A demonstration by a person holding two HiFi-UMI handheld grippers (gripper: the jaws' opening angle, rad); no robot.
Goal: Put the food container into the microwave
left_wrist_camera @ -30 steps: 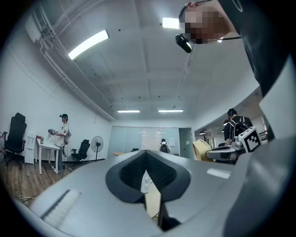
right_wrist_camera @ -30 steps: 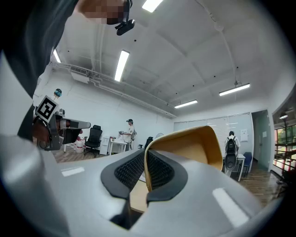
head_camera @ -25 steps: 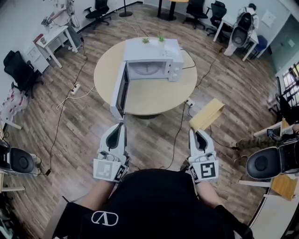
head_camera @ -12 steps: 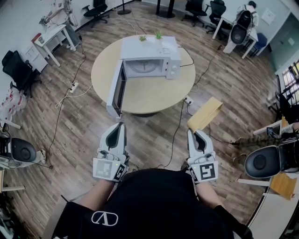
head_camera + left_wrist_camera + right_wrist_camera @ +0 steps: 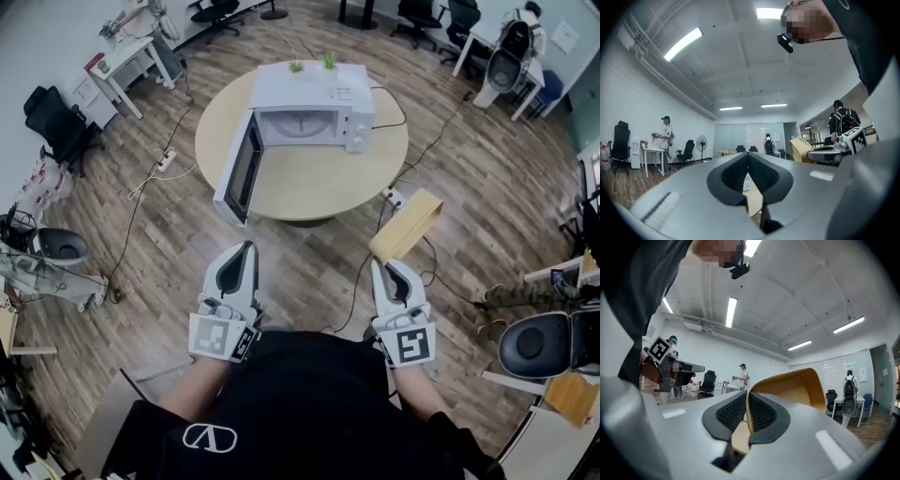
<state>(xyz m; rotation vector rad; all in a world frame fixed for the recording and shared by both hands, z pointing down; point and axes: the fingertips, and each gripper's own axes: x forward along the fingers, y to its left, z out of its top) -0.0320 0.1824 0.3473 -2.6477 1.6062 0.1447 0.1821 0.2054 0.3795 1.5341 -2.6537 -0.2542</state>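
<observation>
A white microwave (image 5: pixel 314 117) stands on a round wooden table (image 5: pixel 319 192) with its door (image 5: pixel 239 173) swung open to the left and its cavity empty. My right gripper (image 5: pixel 382 265) is shut on the rim of a tan food container (image 5: pixel 406 225), held over the floor short of the table. In the right gripper view the container (image 5: pixel 794 390) rises past the closed pads of that gripper (image 5: pixel 747 401). My left gripper (image 5: pixel 246 248) is shut and holds nothing; its pads meet in the left gripper view (image 5: pixel 748 157), where the container (image 5: pixel 799 149) shows to the right.
Cables and a power strip (image 5: pixel 167 161) run over the wooden floor around the table. Two small plants (image 5: pixel 312 65) stand behind the microwave. Office chairs (image 5: pixel 58 127), white desks (image 5: pixel 127 58) and a round black stool (image 5: pixel 536 345) ring the room. People stand in the background.
The table and microwave have shifted slightly in the head view as the person moved. Both grippers stay in front of the body, the right one still holding the container.
</observation>
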